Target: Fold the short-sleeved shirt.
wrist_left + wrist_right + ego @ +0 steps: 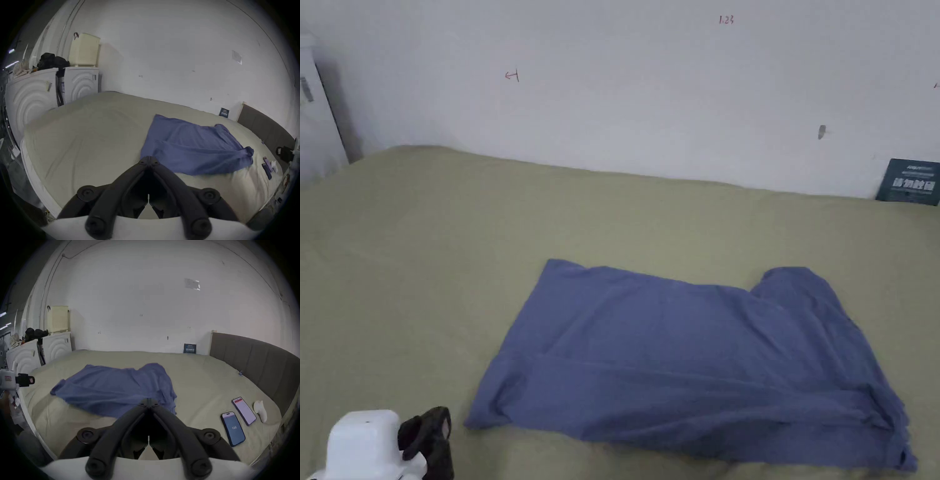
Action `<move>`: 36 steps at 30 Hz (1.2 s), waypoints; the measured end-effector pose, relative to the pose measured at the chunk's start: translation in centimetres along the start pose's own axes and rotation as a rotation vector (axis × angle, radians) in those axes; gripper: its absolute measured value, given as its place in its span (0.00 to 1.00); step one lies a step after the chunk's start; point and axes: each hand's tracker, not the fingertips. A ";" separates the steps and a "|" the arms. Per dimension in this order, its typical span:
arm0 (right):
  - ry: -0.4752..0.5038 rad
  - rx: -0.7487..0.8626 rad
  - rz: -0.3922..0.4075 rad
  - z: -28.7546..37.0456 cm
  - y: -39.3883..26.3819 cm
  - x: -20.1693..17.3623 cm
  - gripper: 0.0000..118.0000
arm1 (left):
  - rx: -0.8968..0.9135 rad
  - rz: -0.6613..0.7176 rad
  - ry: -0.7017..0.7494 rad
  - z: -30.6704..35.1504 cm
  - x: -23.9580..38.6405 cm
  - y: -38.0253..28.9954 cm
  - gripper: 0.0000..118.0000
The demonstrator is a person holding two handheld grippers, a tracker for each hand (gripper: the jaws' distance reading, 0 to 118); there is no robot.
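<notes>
Head view: the blue shirt (700, 369) is seen half-folded on the bed (425, 250); both tongs, closed empty beside it, are best opened before its edge is gripped.

A bed (203, 378) covered by an olive-green sheet is seen. A blue short-sleeved shirt (700, 369) is spread flat on it, partly folded. Two phones (233, 428) and a small white object (260, 410) are laid near the headboard side.

A bedroom: wide bed (203, 369), padded headboard (253, 363), white cabinets (29, 100).
</notes>
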 end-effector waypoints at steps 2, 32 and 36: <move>0.003 -0.008 0.003 -0.3 0.2 0.2 0.00 | -0.018 0.001 -0.077 -0.9 0.2 0.8 0.34; 0.064 -0.551 -0.158 -20.4 -1.5 7.3 0.09 | -0.429 -0.067 -0.105 -14.7 1.9 2.1 0.09; 0.091 -0.548 -0.134 -18.0 0.5 6.8 0.09 | -0.422 -0.065 -0.123 -13.8 1.6 3.0 0.08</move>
